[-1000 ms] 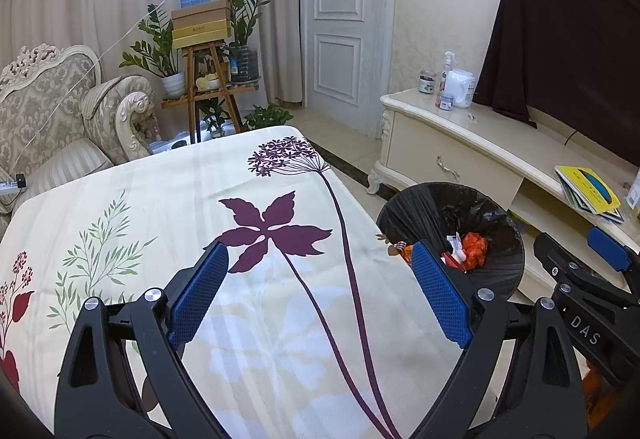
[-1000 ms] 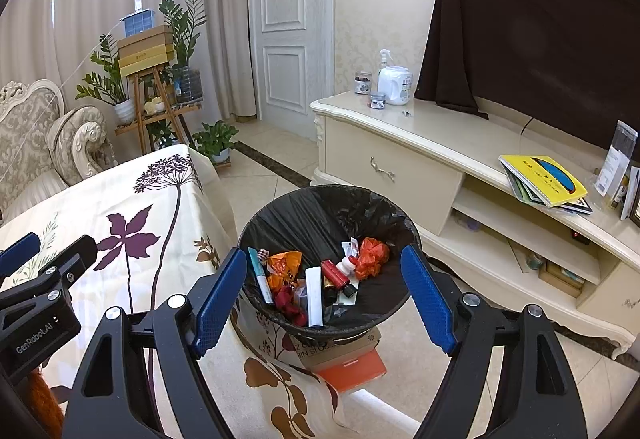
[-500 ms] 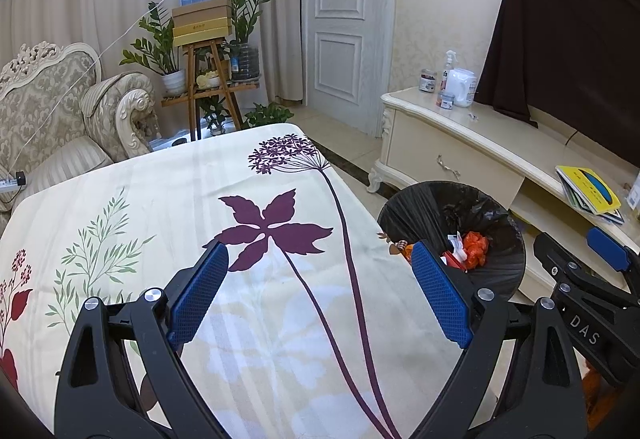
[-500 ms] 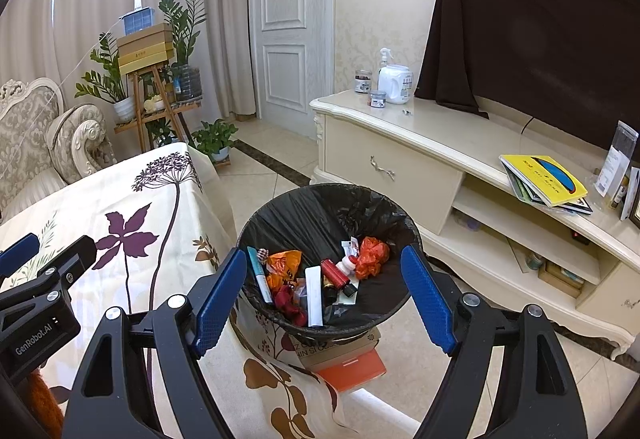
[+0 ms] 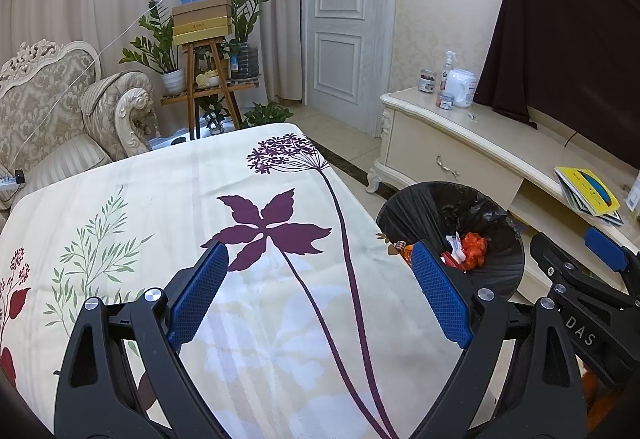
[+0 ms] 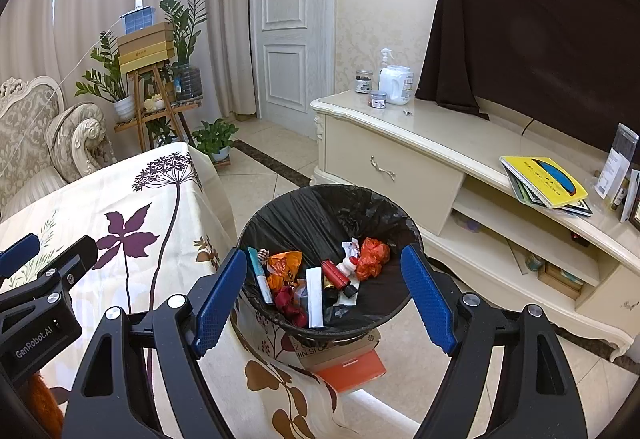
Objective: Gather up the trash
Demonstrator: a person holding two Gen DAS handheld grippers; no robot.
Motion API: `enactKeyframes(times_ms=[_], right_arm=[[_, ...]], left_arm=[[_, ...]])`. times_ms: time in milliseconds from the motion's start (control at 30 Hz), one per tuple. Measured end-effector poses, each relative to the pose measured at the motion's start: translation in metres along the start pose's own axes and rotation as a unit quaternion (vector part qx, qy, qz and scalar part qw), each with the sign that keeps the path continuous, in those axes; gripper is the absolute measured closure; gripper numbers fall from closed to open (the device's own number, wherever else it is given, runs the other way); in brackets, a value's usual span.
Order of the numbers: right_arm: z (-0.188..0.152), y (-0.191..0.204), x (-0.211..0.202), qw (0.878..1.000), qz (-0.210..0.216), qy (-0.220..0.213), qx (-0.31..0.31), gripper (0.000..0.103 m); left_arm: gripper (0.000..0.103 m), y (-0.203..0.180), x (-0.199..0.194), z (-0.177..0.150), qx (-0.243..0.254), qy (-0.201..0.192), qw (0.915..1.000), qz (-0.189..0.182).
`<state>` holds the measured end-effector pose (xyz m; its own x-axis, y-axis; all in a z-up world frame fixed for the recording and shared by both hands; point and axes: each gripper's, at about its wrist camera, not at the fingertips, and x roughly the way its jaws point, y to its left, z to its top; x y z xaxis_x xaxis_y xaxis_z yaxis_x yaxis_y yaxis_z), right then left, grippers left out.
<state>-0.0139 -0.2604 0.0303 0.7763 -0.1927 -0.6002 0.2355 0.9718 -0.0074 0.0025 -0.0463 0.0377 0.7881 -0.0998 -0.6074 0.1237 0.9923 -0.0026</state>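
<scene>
We see the trash bin [image 6: 320,207], round and lined with a black bag, standing upright on the floor just beside the table's edge. Inside lies the collected trash [image 6: 316,279]: crumpled orange wrappers, a white stick pack, a red tube, a blue-and-white tube and dark red scraps. From the left wrist view, only the bin [image 5: 440,207] and its orange wrapper show.
</scene>
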Motion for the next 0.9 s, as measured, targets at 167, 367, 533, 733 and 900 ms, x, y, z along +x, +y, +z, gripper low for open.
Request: enactKeyframes(times_ms=[167,367,533,733,900], right_arm=[[0.0002,0.0001,-0.0001,1.000,0.000,0.000,0.000,0.026],[0.0001,0.0006,-0.0001,1.000,0.000,0.000,0.000,0.026],[0.0001,0.0010,-0.0002,1.000,0.000,0.000,-0.001,0.026],[0.0001,0.0016,-0.0004,1.000,0.000,0.000,0.000,0.026],[0.0002,0.0020,-0.0004,1.000,0.000,0.000,-0.001,0.026]], left_arm=[[0.012,0.0006,-0.0004,0.0001,0.000,0.000,1.0000,-0.001],[0.012,0.0000,0.0008,-0.0004,-0.001,0.000,1.0000,-0.001],[0.012,-0.0016,0.0031,-0.0018,0.003,-0.001,1.0000,-0.002],[0.012,-0.0016,0.0045,-0.0027,-0.003,0.001,1.0000,-0.007],[0.011,-0.0004,0.0047,-0.0022,-0.008,0.002,0.9999,-0.010]])
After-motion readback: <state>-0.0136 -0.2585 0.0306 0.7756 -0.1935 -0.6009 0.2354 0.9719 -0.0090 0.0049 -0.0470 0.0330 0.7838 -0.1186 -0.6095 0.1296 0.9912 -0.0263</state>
